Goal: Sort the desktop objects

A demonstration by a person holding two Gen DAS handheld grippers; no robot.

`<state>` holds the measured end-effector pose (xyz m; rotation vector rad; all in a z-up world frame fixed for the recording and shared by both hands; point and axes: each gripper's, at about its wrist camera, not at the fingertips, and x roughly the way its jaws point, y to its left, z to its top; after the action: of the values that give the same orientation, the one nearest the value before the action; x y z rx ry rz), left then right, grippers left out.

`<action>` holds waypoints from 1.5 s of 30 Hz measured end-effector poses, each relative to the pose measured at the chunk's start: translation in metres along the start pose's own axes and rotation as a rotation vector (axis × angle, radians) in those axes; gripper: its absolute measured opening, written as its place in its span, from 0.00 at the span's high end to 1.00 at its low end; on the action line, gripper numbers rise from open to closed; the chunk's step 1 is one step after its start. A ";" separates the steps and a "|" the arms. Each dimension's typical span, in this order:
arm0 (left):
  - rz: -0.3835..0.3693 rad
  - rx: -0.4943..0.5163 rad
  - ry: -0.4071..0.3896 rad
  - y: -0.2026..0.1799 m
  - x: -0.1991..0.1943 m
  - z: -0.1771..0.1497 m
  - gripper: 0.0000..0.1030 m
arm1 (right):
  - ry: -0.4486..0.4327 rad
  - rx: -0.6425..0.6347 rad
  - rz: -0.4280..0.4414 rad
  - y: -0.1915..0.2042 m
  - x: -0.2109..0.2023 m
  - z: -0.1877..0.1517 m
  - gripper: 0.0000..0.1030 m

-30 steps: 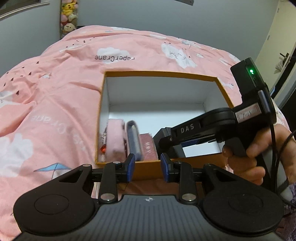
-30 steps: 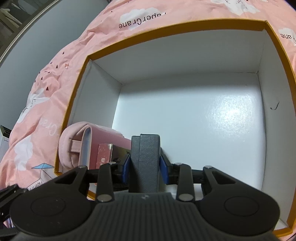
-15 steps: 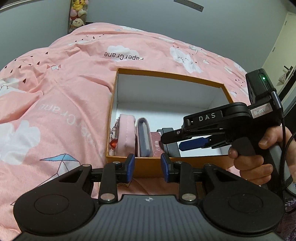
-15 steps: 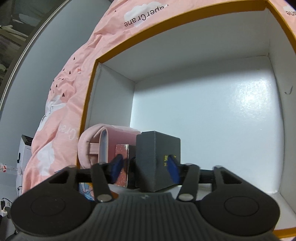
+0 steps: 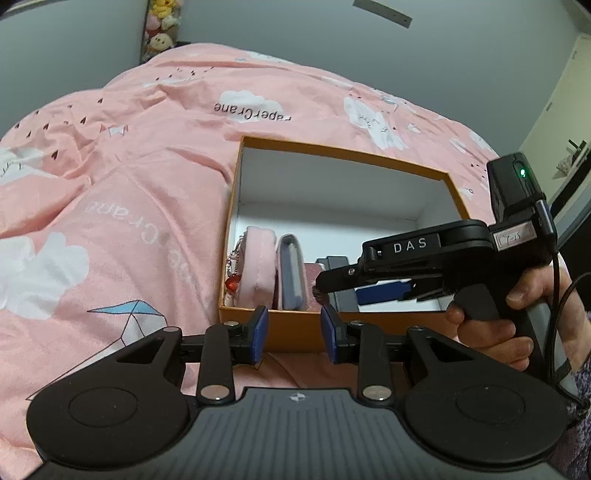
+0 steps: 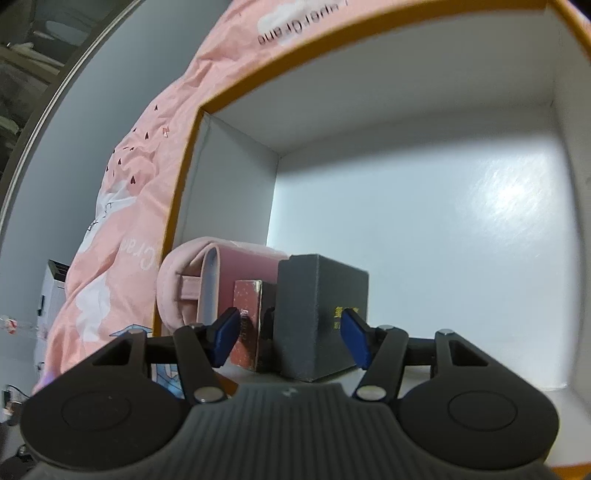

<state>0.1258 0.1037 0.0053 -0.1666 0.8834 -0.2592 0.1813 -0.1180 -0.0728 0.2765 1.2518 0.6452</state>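
An orange box [image 5: 343,153] with a white inside lies on a pink bedspread [image 5: 122,206]. Along its left wall stand a pink pouch [image 5: 256,266], a grey-lilac case [image 5: 291,273], a small red box [image 6: 249,314] and a dark grey box [image 6: 317,314]. My right gripper [image 6: 290,336] is open inside the orange box. The dark grey box stands between its blue pads [image 6: 225,332], which do not press on it. In the left wrist view a hand holds that right gripper [image 5: 325,288]. My left gripper [image 5: 291,330] hovers at the box's near edge, open with nothing between its fingers.
The right half of the box floor [image 6: 443,240] is bare white. Plush toys [image 5: 160,33] sit by the grey wall behind the bed. A door [image 5: 569,110] is at the far right. A white appliance [image 6: 55,284] stands beside the bed.
My right gripper has opened and let go of the dark grey box, which now stands beside the red box. The left gripper has stayed nearly in place.
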 end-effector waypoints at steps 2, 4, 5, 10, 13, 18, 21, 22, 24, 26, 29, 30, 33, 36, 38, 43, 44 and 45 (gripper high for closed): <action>-0.006 0.017 -0.007 -0.003 -0.006 -0.002 0.66 | -0.033 -0.042 -0.016 0.007 -0.014 -0.004 0.39; -0.016 0.031 -0.005 -0.006 -0.012 -0.006 0.66 | -0.072 -0.098 -0.033 0.015 -0.030 -0.010 0.39; -0.017 0.038 0.000 -0.008 -0.013 -0.007 0.66 | -0.092 -0.126 -0.041 0.020 -0.038 -0.014 0.39; -0.015 0.080 0.014 -0.020 -0.024 -0.019 0.66 | -0.159 -0.219 -0.043 0.028 -0.082 -0.046 0.41; -0.026 0.103 0.024 -0.027 -0.029 -0.026 0.66 | -0.191 -0.239 -0.049 0.025 -0.104 -0.069 0.45; -0.048 0.128 0.050 -0.038 -0.032 -0.041 0.66 | -0.225 -0.244 -0.125 0.011 -0.121 -0.108 0.56; -0.058 0.153 0.079 -0.045 -0.031 -0.051 0.66 | -0.205 -0.206 -0.167 -0.007 -0.122 -0.128 0.58; -0.060 0.164 0.093 -0.047 -0.030 -0.056 0.66 | -0.190 -0.188 -0.173 -0.014 -0.120 -0.134 0.58; -0.065 0.191 0.123 -0.053 -0.028 -0.063 0.66 | -0.153 -0.159 -0.177 -0.025 -0.116 -0.145 0.58; -0.073 0.216 0.146 -0.059 -0.026 -0.071 0.66 | -0.115 -0.160 -0.185 -0.029 -0.111 -0.157 0.58; -0.083 0.257 0.182 -0.069 -0.023 -0.084 0.66 | -0.077 -0.204 -0.230 -0.027 -0.105 -0.173 0.55; -0.082 0.265 0.189 -0.072 -0.022 -0.087 0.66 | -0.069 -0.222 -0.247 -0.026 -0.103 -0.177 0.52; -0.078 0.287 0.205 -0.078 -0.020 -0.094 0.66 | -0.037 -0.262 -0.268 -0.023 -0.097 -0.185 0.46; -0.063 0.296 0.201 -0.079 -0.022 -0.096 0.66 | 0.005 -0.331 -0.291 -0.019 -0.091 -0.197 0.35; -0.053 0.282 0.198 -0.076 -0.023 -0.095 0.66 | 0.035 -0.376 -0.323 -0.019 -0.085 -0.207 0.31; -0.034 0.254 0.192 -0.070 -0.024 -0.093 0.66 | 0.036 -0.304 -0.306 -0.032 -0.075 -0.206 0.35; -0.033 0.250 0.190 -0.069 -0.024 -0.093 0.66 | 0.035 -0.283 -0.296 -0.032 -0.074 -0.203 0.37; -0.033 0.247 0.186 -0.069 -0.025 -0.092 0.66 | 0.032 -0.261 -0.286 -0.033 -0.074 -0.201 0.39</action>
<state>0.0279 0.0417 -0.0166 0.0742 1.0252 -0.4171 -0.0098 -0.2175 -0.0938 -0.1282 1.1948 0.5591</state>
